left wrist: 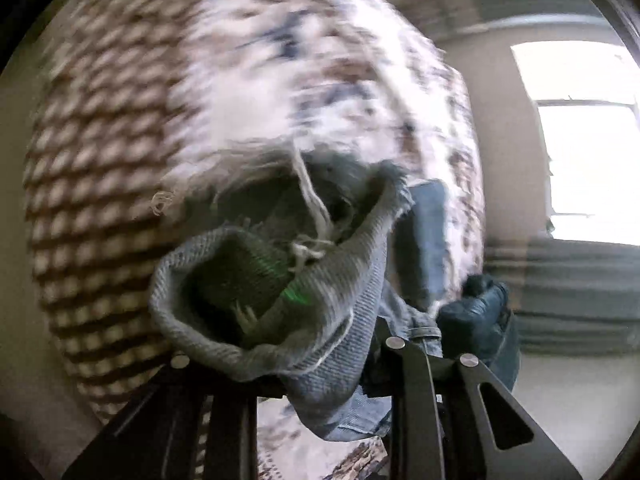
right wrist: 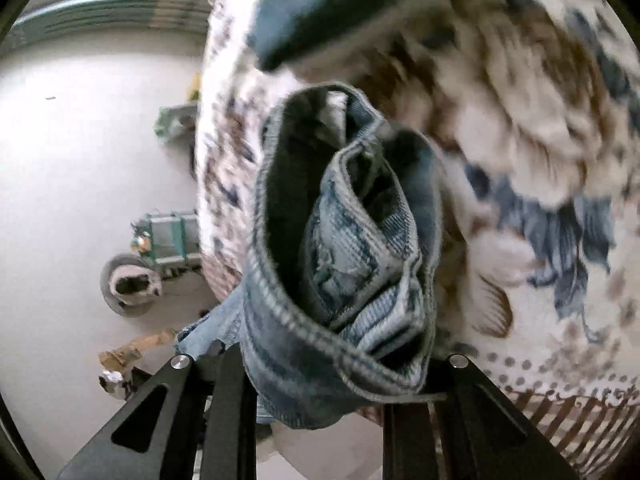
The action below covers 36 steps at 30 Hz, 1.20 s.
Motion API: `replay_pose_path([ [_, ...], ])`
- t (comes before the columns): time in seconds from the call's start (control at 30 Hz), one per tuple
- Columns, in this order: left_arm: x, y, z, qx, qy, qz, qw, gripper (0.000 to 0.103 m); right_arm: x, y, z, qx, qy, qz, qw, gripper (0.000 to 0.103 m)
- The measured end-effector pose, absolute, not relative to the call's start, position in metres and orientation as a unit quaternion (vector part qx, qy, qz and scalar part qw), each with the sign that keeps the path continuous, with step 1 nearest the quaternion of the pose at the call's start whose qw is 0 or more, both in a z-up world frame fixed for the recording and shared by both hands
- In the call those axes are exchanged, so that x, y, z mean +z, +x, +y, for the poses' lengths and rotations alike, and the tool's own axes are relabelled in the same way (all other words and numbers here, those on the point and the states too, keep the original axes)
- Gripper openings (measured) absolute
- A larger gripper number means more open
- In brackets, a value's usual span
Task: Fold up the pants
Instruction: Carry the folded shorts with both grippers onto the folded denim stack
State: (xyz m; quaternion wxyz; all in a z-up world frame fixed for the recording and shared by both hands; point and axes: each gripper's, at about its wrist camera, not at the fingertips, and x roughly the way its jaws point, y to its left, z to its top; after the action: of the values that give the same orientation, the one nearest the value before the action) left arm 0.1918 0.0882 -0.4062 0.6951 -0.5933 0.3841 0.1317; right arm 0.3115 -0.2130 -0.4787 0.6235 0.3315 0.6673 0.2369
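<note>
The faded blue denim pants (right wrist: 340, 248) hang bunched above the brown-and-white patterned cloth surface (left wrist: 120, 128), with the left tongs (left wrist: 320, 360) clamped on a frayed hem and the right tongs (right wrist: 320, 364) clamped on a stitched hem. The denim looks thick, soft and fairly heavy, so the firm seamed edges seem the best hold. No label or writing is readable.

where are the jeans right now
The jeans are bunched between the fingers of both grippers, filling the lower middle of each wrist view, lifted in front of the patterned bedspread.
</note>
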Motion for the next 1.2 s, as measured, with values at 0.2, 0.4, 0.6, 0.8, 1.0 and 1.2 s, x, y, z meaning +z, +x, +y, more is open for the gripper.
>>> replay_pose_path([
  [0.2,-0.33,0.314,0.105,0.035,-0.562,0.372,0.738,0.021,-0.394,0.395,-0.221,0.232,0.379,0.599,0.666,0.021],
  [0.4,-0.278,0.46,0.107,-0.058,-0.527,0.348,0.773,0.021,-0.323,0.494,-0.238,0.221,0.412,0.505,0.726,0.021],
  [0.6,-0.328,0.563,0.094,-0.106,-0.487,0.371,0.783,0.021,-0.327,0.574,-0.261,0.191,0.422,0.445,0.766,0.021],
  [0.8,-0.492,0.592,0.069,-0.08,-0.453,0.496,0.736,0.021,-0.469,0.589,-0.285,0.121,0.437,0.499,0.739,0.021],
  [1.0,-0.517,0.583,0.062,-0.104,-0.434,0.51,0.735,0.024,-0.549,0.554,-0.31,0.087,0.503,0.505,0.696,0.024],
  [1.2,-0.492,0.584,0.065,-0.099,-0.402,0.552,0.724,0.039,-0.545,0.551,-0.315,0.085,0.499,0.536,0.676,0.051],
])
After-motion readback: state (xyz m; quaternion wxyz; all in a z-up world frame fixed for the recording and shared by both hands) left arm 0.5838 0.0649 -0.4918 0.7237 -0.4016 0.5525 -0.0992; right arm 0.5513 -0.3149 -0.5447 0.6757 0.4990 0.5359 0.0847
